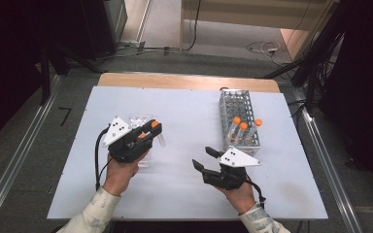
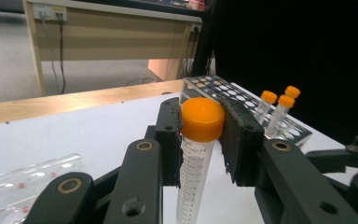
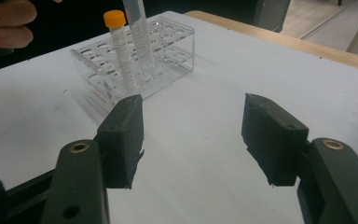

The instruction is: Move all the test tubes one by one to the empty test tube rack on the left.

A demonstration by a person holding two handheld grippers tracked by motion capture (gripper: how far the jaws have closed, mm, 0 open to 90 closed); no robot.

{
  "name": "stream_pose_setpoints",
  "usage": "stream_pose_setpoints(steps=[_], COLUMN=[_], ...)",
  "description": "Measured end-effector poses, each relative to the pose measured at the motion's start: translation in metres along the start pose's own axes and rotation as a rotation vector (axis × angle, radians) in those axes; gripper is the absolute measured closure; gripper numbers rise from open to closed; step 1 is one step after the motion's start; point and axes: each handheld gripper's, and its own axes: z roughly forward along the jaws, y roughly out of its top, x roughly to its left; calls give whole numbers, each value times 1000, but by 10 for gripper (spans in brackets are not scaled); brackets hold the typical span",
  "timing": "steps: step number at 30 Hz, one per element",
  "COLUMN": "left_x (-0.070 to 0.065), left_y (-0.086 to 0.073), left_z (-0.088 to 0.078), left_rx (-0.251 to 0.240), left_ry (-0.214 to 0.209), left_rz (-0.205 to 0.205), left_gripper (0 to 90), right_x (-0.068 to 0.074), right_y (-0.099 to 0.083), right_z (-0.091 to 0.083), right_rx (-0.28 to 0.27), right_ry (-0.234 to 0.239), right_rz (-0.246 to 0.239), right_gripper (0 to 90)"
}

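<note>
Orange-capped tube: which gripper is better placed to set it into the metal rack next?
Left. The left gripper is already clamped just under the orange-capped tube's cap. The right gripper stands open with nothing between its pads, though nearer the metal rack.

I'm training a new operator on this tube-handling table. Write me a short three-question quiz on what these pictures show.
1. True or false: the left gripper is shut on an orange-capped tube.
2. How many orange-capped tubes stand in the metal rack in the high view? A) one B) three C) five
3. What state are the right gripper's jaws in, and is anything between them?

Key
1. True: in the left gripper view both pads press the tube just under its cap.
2. B: three caps show at the rack's near end.
3. Open, with nothing between them but bare table.
</note>
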Motion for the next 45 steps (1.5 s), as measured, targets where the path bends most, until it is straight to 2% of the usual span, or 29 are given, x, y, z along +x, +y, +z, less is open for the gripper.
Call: stream_pose_setpoints(steps=[16,22,28,45], left_x=[17,23,28,28], left_y=[4,4,3,-7], left_z=[-2,-5,-7,2], left_rx=[-30,-31,-24,37], left_ry=[101,128,168,194], left_rz=[8,0,10,45], left_gripper=[696,696,696,694], right_x=[-2,-3,-3,-3], right_y=[0,-2,-2,-2], right_z=[-2,-1,-2,-2], right_rx=[-4,-1,-3,-4], right_ry=[-8,-14,-21,-21], right_rz=[-3,1,7,2], right_gripper=[373,372,372,373])
